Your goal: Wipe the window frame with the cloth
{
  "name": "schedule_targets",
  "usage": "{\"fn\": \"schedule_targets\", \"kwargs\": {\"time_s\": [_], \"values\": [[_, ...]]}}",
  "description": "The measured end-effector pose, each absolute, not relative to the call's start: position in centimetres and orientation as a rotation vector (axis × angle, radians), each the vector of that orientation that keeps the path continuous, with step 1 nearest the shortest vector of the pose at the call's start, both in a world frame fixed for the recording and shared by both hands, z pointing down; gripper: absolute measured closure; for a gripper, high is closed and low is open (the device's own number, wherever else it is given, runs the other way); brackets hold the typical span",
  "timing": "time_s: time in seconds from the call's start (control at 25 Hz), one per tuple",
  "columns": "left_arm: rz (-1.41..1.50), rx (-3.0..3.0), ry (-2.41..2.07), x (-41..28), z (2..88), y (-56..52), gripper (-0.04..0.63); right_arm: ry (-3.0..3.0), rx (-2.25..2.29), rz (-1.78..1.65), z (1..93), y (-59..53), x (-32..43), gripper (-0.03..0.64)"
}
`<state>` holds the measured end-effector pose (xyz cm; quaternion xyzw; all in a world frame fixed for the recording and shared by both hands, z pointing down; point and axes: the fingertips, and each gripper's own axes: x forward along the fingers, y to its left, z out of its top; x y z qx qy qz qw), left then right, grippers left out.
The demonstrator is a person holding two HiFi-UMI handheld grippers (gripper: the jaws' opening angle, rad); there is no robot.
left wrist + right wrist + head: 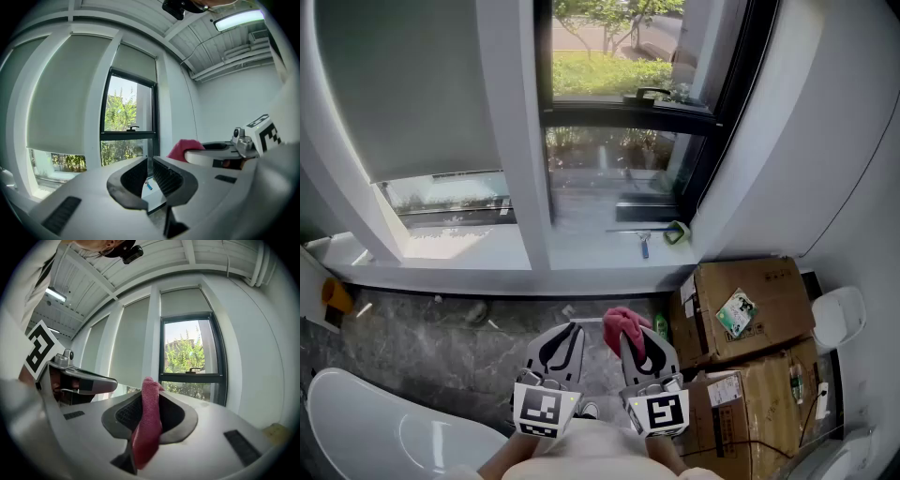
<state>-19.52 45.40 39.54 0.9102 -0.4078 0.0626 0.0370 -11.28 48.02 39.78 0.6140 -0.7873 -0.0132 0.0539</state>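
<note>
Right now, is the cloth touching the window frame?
Apart. Head view: the cloth sits pinched in the right gripper near the person, with floor and sill between it and the window frame.

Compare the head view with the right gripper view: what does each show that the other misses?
Only the head view shows the brown cardboard boxes and the blue-handled tool on the white sill. Only the right gripper view shows the ceiling strip light and the right gripper with its fingers shut on the pink woven cloth. Both show that cloth, the left gripper and the black-framed window.
</note>
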Motion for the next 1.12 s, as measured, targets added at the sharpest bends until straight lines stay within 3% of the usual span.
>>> {"fn": "schedule_targets", "kwargs": {"time_s": [0.68, 1.12], "values": [[0.165, 2.818, -1.283, -16.2, 39.5, 45.5, 0.554, -2.441, 1.843, -0.074, 39.3, 48.4, -8.3, 0.528], [0.132, 2.799, -1.255, -15.3, 39.9, 38.6, 0.554, -2.478, 1.802, -0.004, 41.0, 42.2, -8.2, 0.528]]}}
